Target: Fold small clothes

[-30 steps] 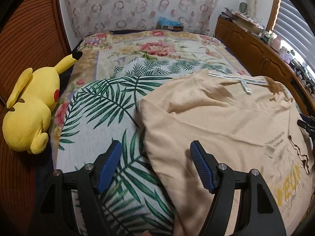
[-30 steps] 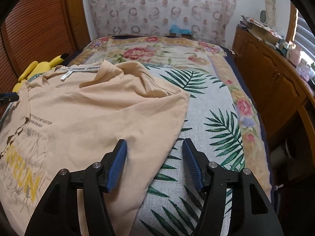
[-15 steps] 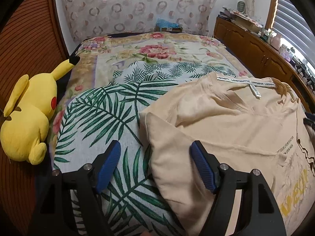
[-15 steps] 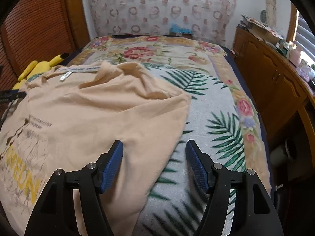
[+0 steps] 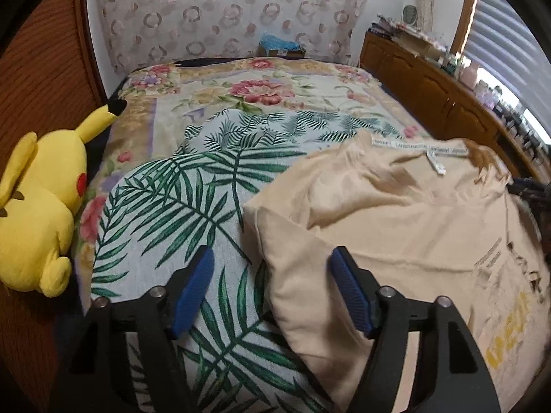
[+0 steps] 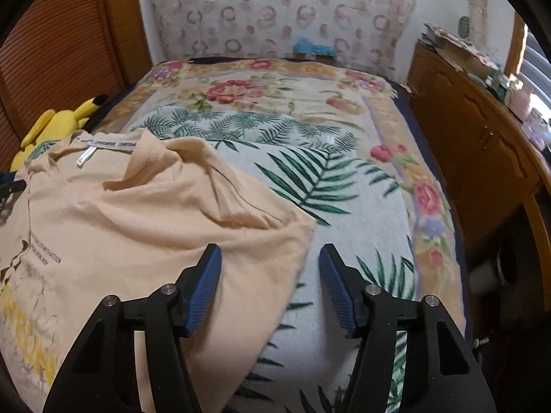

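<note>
A beige T-shirt (image 5: pixel 396 227) with a yellow print lies face up on the palm-leaf blanket (image 5: pixel 165 213), its neck label toward the headboard. My left gripper (image 5: pixel 272 254) hovers over the shirt's left sleeve. The sleeve's edge runs between the blue pads (image 5: pixel 193 289), which are closing without touching the cloth. In the right wrist view my right gripper (image 6: pixel 270 251) straddles the T-shirt's (image 6: pixel 137 227) other sleeve edge. Its jaws are closing too, and its pads (image 6: pixel 335 292) are clear of the fabric.
A yellow plush toy (image 5: pixel 38 213) lies at the bed's left edge against a louvred wooden wall (image 5: pixel 41 79). A wooden cabinet (image 6: pixel 482 137) with clutter on top runs along the right side. A floral bedspread (image 5: pixel 261 93) covers the far half of the bed.
Both grippers' jaws widened slightly, then narrowed. The right gripper slid forward, so the sleeve corner sits nearer its fingertips. The left gripper barely moved.
</note>
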Demonstrator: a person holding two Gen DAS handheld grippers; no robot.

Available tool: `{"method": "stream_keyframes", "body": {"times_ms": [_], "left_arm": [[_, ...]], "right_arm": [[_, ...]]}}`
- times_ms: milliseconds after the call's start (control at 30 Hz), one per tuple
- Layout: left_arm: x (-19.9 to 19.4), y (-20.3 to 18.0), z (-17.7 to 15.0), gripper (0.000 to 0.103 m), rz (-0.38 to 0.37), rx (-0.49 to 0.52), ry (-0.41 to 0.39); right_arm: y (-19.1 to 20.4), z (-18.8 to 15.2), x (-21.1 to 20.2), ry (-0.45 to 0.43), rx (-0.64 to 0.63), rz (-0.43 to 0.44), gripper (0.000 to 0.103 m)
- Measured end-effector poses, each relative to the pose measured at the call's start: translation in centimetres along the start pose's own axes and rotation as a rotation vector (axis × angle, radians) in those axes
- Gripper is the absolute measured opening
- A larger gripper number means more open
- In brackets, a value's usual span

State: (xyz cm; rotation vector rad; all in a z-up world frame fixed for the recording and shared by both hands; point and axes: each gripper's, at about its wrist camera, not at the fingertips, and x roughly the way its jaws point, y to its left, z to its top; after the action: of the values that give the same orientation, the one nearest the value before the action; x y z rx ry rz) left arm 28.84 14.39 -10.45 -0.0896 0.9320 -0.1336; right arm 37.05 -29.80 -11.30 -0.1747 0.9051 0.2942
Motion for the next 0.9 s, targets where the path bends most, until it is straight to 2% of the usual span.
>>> {"method": "stream_keyframes", "body": {"times_ms": [67,167,233,300,333,367,500,667,900], "left_arm": [[0.0,0.5,0.4,0.05,-0.02,-0.013,0.006],[0.4,0.4,1.0,0.045,-0.044,-0.005,0.015],[0.7,0.1,1.5,0.037,-0.043,0.015,0.026],[1.0,-0.4,1.8,0.016,-0.057,0.036,0.038],[1.1,-0.6,1.9,0.011,-0.057,0.044,0.044],[1.1,-1.0,2.1,0.003,-0.054,0.052,0.05],[-1.5,-2.2,2.4,0.001,-0.072,0.063,-0.015],[-7.3,-3.9,1.3,0.001,-0.089,0.075,-0.131],[-14.4,-6.2,-3.1,0.001,-0.094,0.115,-0.244]], "right_arm": [[0.0,0.1,0.2,0.0,-0.004,0.011,0.054],[0.0,0.6,0.5,0.004,-0.007,0.029,0.044],[0.0,0.9,0.7,0.007,-0.002,0.032,0.039],[0.2,1.1,0.7,0.014,-0.006,0.034,0.031],[0.2,1.3,0.7,0.019,-0.009,0.041,0.022],[0.3,1.4,0.7,0.024,-0.009,0.049,0.009],[1.0,1.9,0.0,0.007,-0.01,0.072,0.004],[2.9,1.9,-4.8,-0.116,-0.015,0.106,0.004],[5.9,-0.4,-11.7,-0.227,-0.056,0.13,0.004]]}}
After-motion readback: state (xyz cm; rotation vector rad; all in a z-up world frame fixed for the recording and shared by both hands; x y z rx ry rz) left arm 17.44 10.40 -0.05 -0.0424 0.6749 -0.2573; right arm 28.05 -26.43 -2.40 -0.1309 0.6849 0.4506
